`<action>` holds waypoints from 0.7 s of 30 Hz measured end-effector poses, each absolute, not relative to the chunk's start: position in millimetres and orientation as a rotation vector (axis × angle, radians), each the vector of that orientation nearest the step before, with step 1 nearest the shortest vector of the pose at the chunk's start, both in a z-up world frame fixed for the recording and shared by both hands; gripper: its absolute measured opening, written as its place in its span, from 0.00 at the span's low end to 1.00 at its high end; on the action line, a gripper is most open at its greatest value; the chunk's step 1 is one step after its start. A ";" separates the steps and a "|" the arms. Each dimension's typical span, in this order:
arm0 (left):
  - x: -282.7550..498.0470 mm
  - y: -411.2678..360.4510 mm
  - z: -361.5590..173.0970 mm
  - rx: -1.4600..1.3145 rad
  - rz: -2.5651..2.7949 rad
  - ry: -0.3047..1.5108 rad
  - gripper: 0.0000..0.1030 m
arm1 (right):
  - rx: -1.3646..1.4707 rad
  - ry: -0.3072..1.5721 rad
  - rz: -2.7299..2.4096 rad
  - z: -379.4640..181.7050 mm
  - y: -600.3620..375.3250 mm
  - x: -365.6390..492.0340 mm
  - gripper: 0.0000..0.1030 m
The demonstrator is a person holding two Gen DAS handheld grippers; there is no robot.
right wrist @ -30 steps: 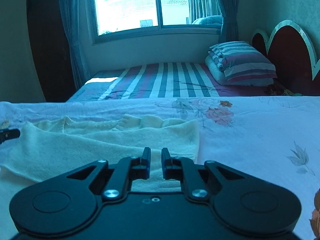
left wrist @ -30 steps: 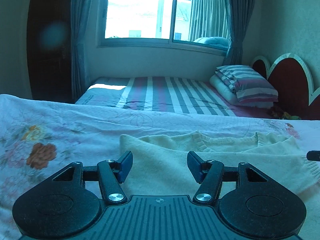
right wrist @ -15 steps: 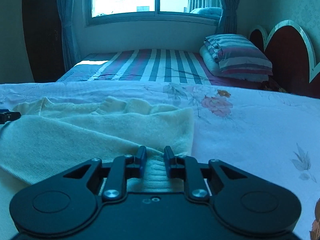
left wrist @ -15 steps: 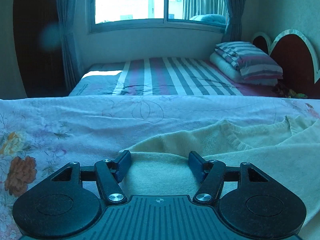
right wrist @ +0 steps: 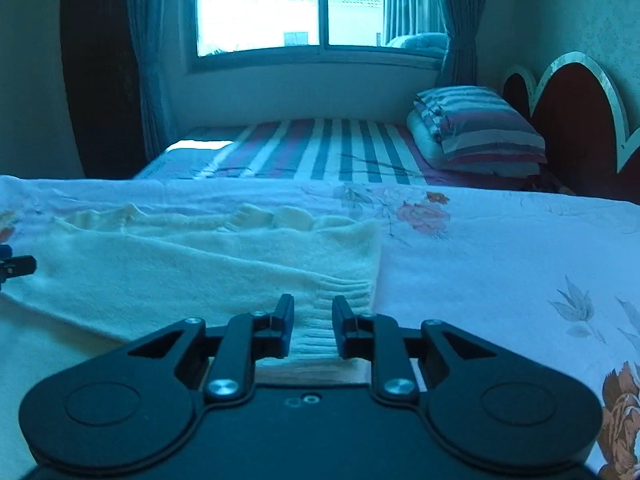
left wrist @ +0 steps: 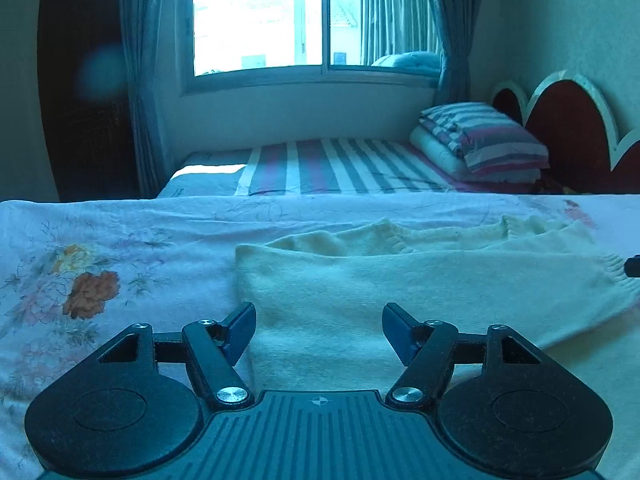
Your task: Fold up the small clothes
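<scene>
We hover both tools over the cream sweater (left wrist: 400,280), spread crosswise on the floral bedsheet (left wrist: 100,240) near our edge. Left gripper (left wrist: 319,330) gapes wide over its left end; right gripper (right wrist: 313,326) stands narrowly parted astride the ribbed hem (right wrist: 344,292), gripping nothing. Bare sheet lies beyond both ends.

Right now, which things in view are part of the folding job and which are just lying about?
Part of the job:
- cream sweater, lying flat on the floral bedsheet
- left tongs, open over its left end
- right tongs, part open, ribbed hem between them

Just lying about:
- striped pillow
- striped mattress
- headboard
- curtains
</scene>
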State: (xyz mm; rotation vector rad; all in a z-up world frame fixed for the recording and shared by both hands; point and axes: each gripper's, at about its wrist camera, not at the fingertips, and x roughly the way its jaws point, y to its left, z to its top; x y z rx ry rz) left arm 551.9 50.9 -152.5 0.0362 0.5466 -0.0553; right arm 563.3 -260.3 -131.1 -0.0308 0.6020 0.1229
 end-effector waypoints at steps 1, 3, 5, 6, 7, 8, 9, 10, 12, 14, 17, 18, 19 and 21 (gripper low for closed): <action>552.7 47.0 -157.6 0.060 -0.058 0.579 0.68 | -0.055 0.621 0.140 -135.5 -257.1 562.8 0.19; 556.5 41.8 -173.6 0.098 -0.036 0.614 0.71 | -0.118 0.697 0.135 -153.6 -252.7 569.7 0.19; 552.5 44.0 -168.1 0.078 -0.015 0.636 0.75 | -0.094 0.688 0.130 -148.0 -256.1 565.3 0.19; 548.0 44.3 -161.8 0.074 -0.002 0.631 0.75 | -0.070 0.676 0.130 -141.1 -259.4 559.9 0.19; 539.6 44.3 -156.4 0.073 0.011 0.611 0.75 | -0.052 0.646 0.135 -133.9 -262.9 550.8 0.21; 531.4 44.5 -152.9 0.065 0.009 0.602 0.75 | -0.047 0.630 0.137 -129.6 -265.6 543.5 0.22; 523.1 43.4 -148.6 0.052 0.006 0.604 0.75 | -0.043 0.628 0.143 -126.2 -268.4 535.8 0.22; 515.2 39.3 -144.7 0.047 -0.002 0.594 0.75 | -0.036 0.624 0.156 -124.3 -269.2 529.0 0.23; 505.5 22.4 -138.3 0.068 -0.029 0.572 0.75 | -0.028 0.623 0.203 -123.9 -262.4 524.3 0.23; 506.2 2.6 -134.9 0.080 -0.065 0.560 0.75 | -0.057 0.623 0.244 -125.6 -246.5 525.7 0.23; 530.4 -25.3 -132.3 0.125 -0.128 0.526 0.75 | -0.062 0.585 0.304 -123.6 -218.7 548.4 0.22; 545.8 -31.4 -130.9 0.140 -0.138 0.518 0.75 | -0.049 0.580 0.318 -123.1 -211.8 563.3 0.22; 561.2 -34.3 -130.6 0.149 -0.135 0.516 0.75 | -0.038 0.576 0.332 -122.7 -206.2 576.9 0.22; 591.7 -31.7 -134.9 0.134 -0.113 0.530 0.75 | -0.027 0.582 0.366 -125.7 -194.2 606.8 0.22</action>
